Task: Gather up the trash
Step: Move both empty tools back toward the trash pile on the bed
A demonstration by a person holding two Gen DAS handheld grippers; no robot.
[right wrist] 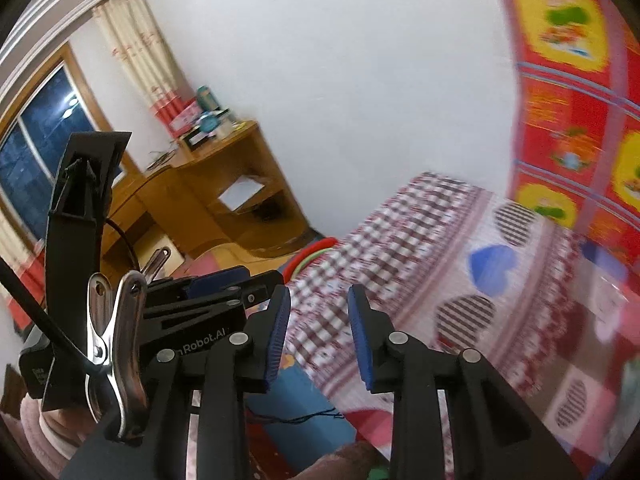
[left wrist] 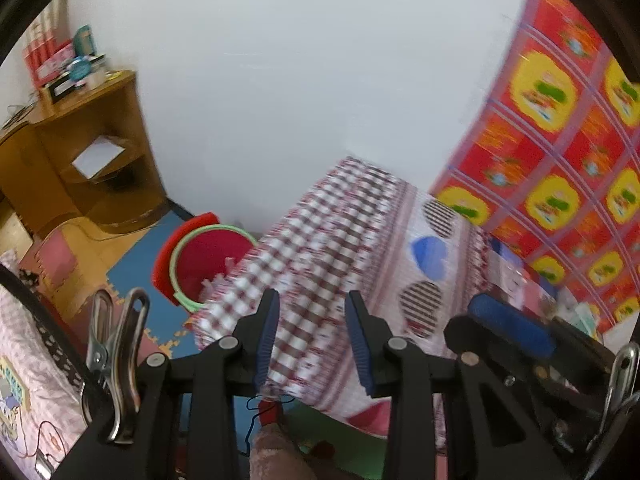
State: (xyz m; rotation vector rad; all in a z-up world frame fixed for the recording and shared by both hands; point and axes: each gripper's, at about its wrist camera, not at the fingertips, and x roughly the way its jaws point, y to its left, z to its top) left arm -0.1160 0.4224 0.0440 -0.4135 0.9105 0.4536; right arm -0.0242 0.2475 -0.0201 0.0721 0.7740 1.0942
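1. While the left wrist view looks down across the room, the left gripper (left wrist: 312, 340) hangs with its blue pads parted and nothing between them; only the checked cloth shows through the gap, well behind.
2. Beyond it the red bin (left wrist: 208, 260), rimmed in pale green with its lid tipped back, stands on the floor against the corner of the cloth-covered bench (left wrist: 320, 248), likely so that trash can be dropped in from the bench edge. Something pale seems to lie inside, though blur hides what.
3. At the right edge of this view the right gripper (left wrist: 508, 328) rides alongside, so both tools appear to be carried together toward the same bench.
4. From the right wrist view, the right gripper (right wrist: 318, 332) is also spread and empty, aimed over the bench (right wrist: 400, 240).
5. Here the red bin (right wrist: 308, 258) peeks out as an arc behind the bench corner.
6. No loose trash can be made out on the blurred cloth, so collecting seems not yet begun.
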